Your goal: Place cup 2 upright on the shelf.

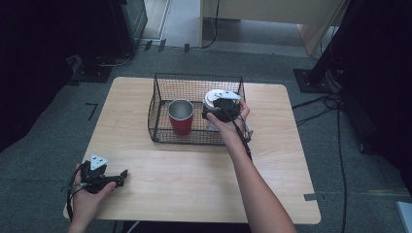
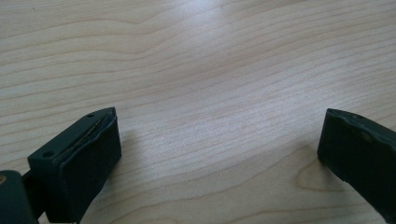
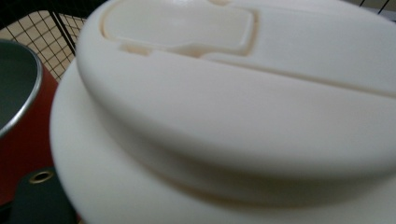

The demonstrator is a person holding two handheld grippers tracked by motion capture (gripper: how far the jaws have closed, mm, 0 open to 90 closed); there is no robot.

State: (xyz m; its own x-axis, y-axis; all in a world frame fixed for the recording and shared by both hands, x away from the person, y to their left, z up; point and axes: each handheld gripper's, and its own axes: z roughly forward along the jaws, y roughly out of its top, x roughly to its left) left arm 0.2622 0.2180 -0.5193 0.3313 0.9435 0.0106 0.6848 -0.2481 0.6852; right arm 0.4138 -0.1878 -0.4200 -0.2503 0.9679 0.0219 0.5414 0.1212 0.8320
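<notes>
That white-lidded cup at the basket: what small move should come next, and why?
Probably lower it a little further and only then open. The right claw is at the white-lidded cup inside the wire basket, beside the red cup. Whether the cup already stands on the basket floor can't be told. The left claw rests open on the table.

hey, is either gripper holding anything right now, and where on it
The left gripper is open over bare table, holding nothing. The right gripper is at the white-lidded cup in the wire basket; whether its jaws grip it cannot be told.
</notes>
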